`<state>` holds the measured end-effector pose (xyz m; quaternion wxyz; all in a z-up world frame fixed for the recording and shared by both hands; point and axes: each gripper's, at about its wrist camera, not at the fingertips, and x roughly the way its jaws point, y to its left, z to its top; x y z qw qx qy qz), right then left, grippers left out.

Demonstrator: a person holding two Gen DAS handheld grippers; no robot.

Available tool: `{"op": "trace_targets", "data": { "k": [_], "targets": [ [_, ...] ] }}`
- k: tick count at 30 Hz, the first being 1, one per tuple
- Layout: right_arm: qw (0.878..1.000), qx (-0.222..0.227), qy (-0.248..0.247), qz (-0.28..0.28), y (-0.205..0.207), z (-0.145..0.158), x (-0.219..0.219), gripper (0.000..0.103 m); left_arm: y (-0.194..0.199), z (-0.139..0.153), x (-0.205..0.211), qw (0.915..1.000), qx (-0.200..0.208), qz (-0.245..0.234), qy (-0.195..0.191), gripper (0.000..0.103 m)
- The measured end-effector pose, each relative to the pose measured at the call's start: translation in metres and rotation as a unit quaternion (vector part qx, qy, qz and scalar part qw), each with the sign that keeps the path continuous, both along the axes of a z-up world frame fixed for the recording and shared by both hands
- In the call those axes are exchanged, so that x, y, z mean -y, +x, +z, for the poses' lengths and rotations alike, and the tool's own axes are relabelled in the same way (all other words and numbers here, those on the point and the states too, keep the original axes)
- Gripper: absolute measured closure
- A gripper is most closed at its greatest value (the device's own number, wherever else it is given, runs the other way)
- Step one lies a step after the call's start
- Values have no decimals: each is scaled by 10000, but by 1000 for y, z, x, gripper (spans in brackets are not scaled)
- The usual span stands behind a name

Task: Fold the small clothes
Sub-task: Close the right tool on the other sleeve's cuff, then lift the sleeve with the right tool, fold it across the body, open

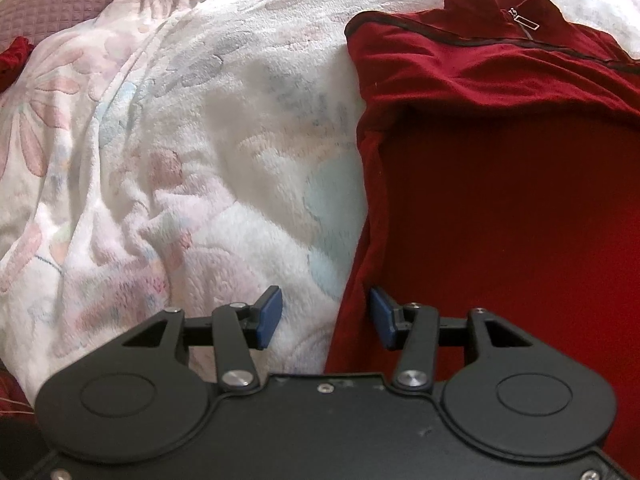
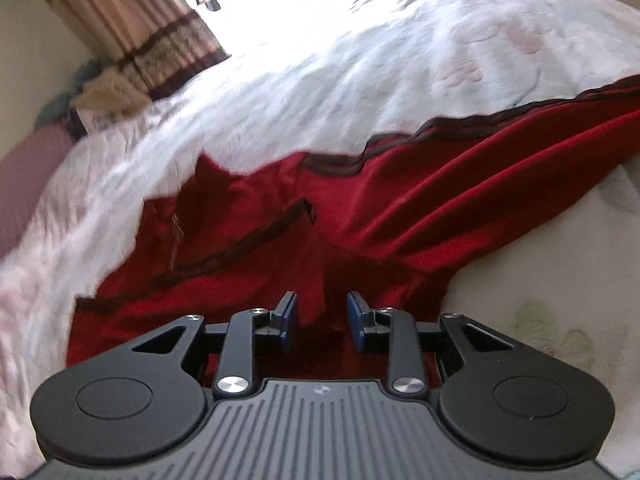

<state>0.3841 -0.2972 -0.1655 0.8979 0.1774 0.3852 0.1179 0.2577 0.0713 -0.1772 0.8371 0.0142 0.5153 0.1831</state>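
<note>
Partly cropped — red top [image 1: 500,200]; zipper [image 1: 524,22]

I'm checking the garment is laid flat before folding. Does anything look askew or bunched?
Yes. The red top is rumpled on the floral blanket: creases fan out ahead of the right gripper, and its collar is crumpled. No damage shows.

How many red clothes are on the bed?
2: a dark red zip-neck fleece top spread beside the open left gripper, and a small red cloth at the far left edge. Others may be hidden.
</note>
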Motion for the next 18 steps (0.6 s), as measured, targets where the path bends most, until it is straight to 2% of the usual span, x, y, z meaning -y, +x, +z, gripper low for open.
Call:
{"op": "trace_targets", "data": {
  "k": [2, 3, 9, 11, 14, 17, 18],
  "targets": [
    [9998, 15, -176, 66, 1, -3, -7, 72, 0, 0, 0, 10000, -8, -14, 13, 53],
    [9994, 3, -326, 71, 1, -3, -10, 89, 0, 1, 0, 10000, -14, -16, 13, 53],
    [9973, 248, -632, -273, -13, 19, -6, 103, 0, 2, -3, 10000, -8, 18, 1, 50],
    [9943, 366, -885, -475, -18, 30, -4, 103, 1, 0, -2, 10000, -36, 11, 18, 50],
    [9911, 273, -1193, -528, -15, 31, 1, 103, 0, 1, 0, 10000, -40, -30, 56, 50],
    [9887, 276, -1173, -890, -5, 37, 32, 88, 2, 0, -2, 10000, -46, -28, 24, 50],
    [9882, 315, -1032, -1087, -3, 41, 48, 72, 2, 0, -2, 10000, -38, -11, 15, 50]
  ]
}}
